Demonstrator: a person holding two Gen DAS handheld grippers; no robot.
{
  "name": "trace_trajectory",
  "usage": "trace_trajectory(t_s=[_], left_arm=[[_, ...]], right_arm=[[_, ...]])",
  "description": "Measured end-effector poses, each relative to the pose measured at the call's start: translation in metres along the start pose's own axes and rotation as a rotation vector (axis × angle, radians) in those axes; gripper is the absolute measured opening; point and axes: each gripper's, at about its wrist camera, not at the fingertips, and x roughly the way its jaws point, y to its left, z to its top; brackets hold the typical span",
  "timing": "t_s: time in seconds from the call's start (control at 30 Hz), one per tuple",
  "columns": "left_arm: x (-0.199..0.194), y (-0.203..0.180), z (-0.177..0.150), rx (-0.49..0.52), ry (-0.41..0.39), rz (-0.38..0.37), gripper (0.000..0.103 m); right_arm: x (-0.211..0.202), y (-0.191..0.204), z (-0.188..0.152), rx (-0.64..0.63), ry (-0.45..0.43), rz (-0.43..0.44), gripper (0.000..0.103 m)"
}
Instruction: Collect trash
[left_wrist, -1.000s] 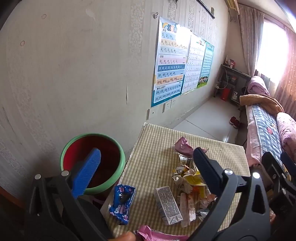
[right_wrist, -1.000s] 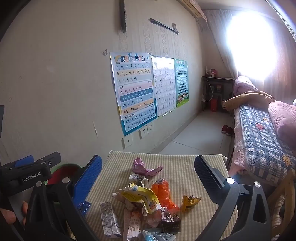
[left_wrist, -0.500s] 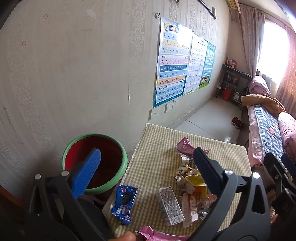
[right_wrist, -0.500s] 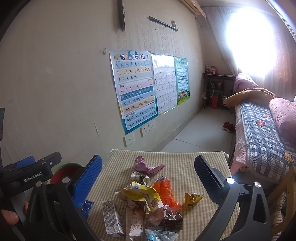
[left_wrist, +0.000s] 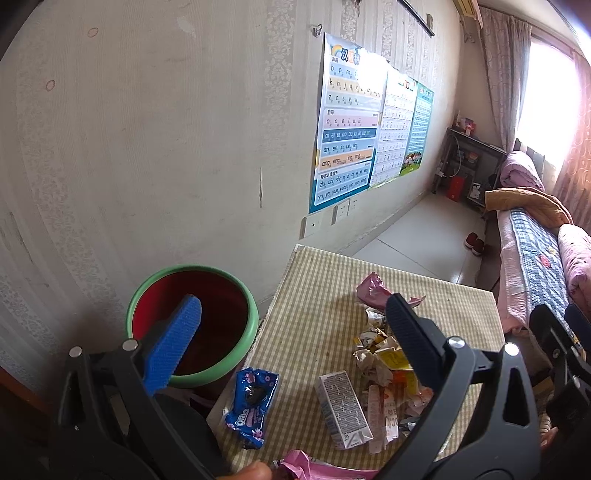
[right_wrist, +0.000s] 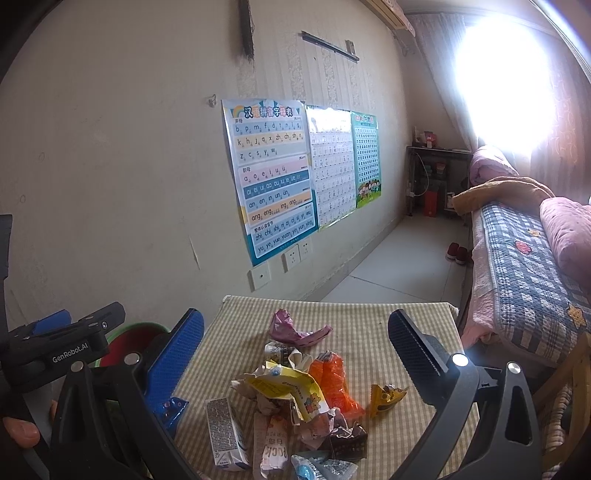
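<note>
Trash pile (right_wrist: 295, 398) on checkered table (left_wrist: 317, 295) | between and below right gripper (right_wrist: 295, 339) fingers | left gripper (left_wrist: 291, 317) beside red bin (left_wrist: 192, 321) | both spread wide, holding nothing

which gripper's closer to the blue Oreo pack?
Left. The left gripper hangs open just above the blue Oreo pack; the right gripper, also open, sits further right over the wrapper pile.

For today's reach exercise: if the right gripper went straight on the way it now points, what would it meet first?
Probably the trash pile on the checked table; the right gripper, jaws open, aims above it, so depth is uncertain.
</note>
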Motion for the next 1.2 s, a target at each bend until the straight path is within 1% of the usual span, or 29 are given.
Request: trace_trajectory(t_s=[0.87,1.07,1.2], left_arm=[[-0.0031,0.0061,0.001,-0.011,-0.013,0.007,0.098],[-0.0049,0.008,-0.0005,0.001,-0.033,0.025,0.098],[-0.008,0.0093,-0.0027,0.008,-0.074,0.041,0.098]], right_arm=[[-0.0009,0.0054,-0.0014,-0.016,0.006,0.003,0.096],[0.0,0.0066,-0.0021,-0.02,0.012,0.003,0.096],[-0.0001,0.007,-0.0028,-0.022,0.009,0.015,0.096]])
